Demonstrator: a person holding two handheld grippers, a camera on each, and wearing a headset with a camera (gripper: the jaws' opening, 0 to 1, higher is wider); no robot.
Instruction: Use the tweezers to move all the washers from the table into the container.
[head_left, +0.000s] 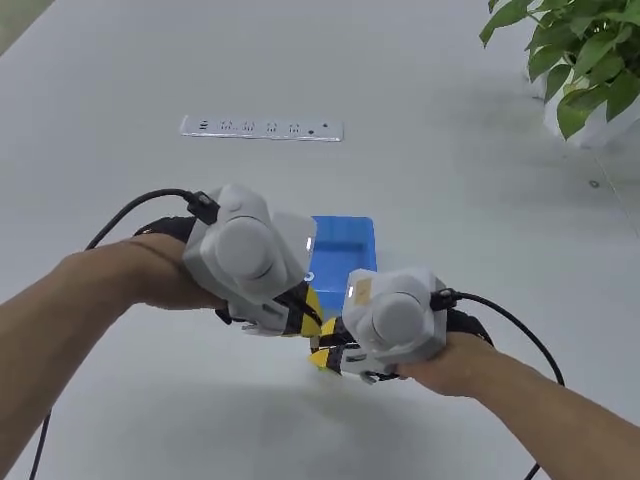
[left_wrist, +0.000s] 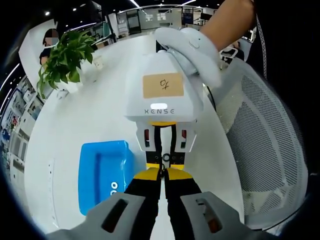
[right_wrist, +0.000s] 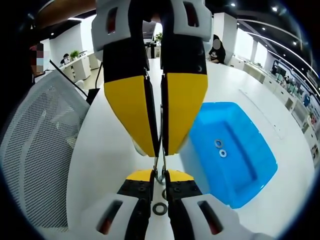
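Power strip (head_left: 260, 129) lies far, left of centre, on the white worktop (head_left: 120, 80). The left tongs (head_left: 306, 308) come in from the left, just on the near side of the container (head_left: 345, 240). Their yellow pads are narrow and pinched on the tweezers (right_wrist: 158, 165), which show as a thin metal strip between the pads in the right gripper view. The right tongs (head_left: 324, 354) face them almost tip to tip from the right. They are likewise drawn narrow, and the same tweezers run down into their tips. The container is a blue, open, shallow tray at the centre of the worktop, just beyond both tongs. Two washers (right_wrist: 218, 143) lie close together on its floor. A loose washer (right_wrist: 160, 208) lies flat on the worktop under the right tongs, outside the container and near its wall. Whether a second one lies just beyond it, cannot tell. A mesh chair (left_wrist: 270, 150) stands at the near edge. A leafy plant (head_left: 580, 60) sits at the far right.
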